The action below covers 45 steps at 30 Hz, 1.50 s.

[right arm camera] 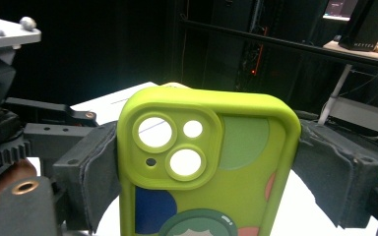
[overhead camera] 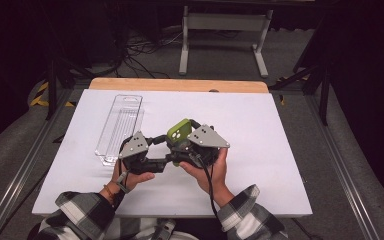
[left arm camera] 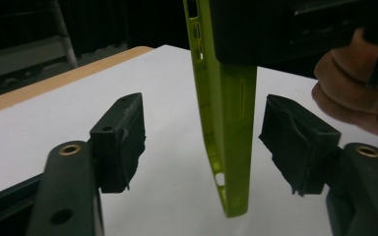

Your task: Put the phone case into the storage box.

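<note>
While the right tool (right arm camera: 202, 162) grips the phone case (right arm camera: 206, 167), the left tool (left arm camera: 202, 142) straddles its edge, unclamped; handover unfinished; clear tray (overhead camera: 119, 127) on the table (overhead camera: 260, 150) untouched.

- The phone case (right arm camera: 211, 162) is bright lime green. Its back has a picture with a blue patch, a soft green round patch and a little pink.
- The tongs are black, both the left tongs (left arm camera: 204, 147) and the right tongs (right arm camera: 206, 167), with grey plates on top.
- The counter (overhead camera: 260, 130) is white with a light wood edge.
- The tray (overhead camera: 120, 125) is clear, see-through plastic.
- The sleeves (overhead camera: 80, 212) are black and white checks.
</note>
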Each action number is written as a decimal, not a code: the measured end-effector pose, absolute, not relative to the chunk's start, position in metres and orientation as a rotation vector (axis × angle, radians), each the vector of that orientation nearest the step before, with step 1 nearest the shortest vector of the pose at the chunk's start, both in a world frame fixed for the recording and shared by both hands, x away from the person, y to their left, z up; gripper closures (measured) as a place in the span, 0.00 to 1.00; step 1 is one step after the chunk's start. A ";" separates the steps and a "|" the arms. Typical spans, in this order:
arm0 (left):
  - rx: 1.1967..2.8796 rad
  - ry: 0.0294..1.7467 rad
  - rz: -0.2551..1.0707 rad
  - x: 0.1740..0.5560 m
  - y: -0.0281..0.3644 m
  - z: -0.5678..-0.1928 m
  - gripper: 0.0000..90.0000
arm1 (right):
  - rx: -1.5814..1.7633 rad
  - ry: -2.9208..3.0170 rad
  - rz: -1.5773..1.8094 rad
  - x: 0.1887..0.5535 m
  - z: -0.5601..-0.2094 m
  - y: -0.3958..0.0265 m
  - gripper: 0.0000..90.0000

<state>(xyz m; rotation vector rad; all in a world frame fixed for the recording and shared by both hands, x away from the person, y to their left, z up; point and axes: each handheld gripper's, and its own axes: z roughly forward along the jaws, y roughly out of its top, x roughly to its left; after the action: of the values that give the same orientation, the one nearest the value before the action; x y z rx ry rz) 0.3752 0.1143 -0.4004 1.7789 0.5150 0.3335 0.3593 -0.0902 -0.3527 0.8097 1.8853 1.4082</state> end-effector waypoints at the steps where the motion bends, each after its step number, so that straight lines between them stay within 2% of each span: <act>1: 1.777 0.518 0.331 0.376 0.113 -0.400 0.42 | 0.811 1.883 1.409 0.359 -0.353 -0.090 0.18; 9: 1.702 0.553 0.328 0.380 0.109 -0.398 0.63 | 0.777 1.821 1.396 0.355 -0.358 -0.085 0.18; 16: 1.714 0.533 0.352 0.377 0.108 -0.399 0.73 | 0.781 1.816 1.407 0.357 -0.360 -0.084 0.18; 20: 1.725 0.512 0.382 0.373 0.107 -0.399 0.85 | 0.796 1.818 1.416 0.357 -0.361 -0.083 0.17; 31: 1.748 0.485 0.387 0.375 0.108 -0.398 0.86 | 0.825 1.830 1.409 0.356 -0.361 -0.083 0.16; 45: 1.747 0.490 0.397 0.378 0.118 -0.395 0.86 | 0.692 1.870 1.438 0.350 -0.349 -0.093 0.17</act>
<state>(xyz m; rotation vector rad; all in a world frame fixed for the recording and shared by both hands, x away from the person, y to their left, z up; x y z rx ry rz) 0.3775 0.1185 -0.3948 1.7474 0.4900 0.3972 0.3499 -0.0930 -0.3487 0.6921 1.8697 1.4376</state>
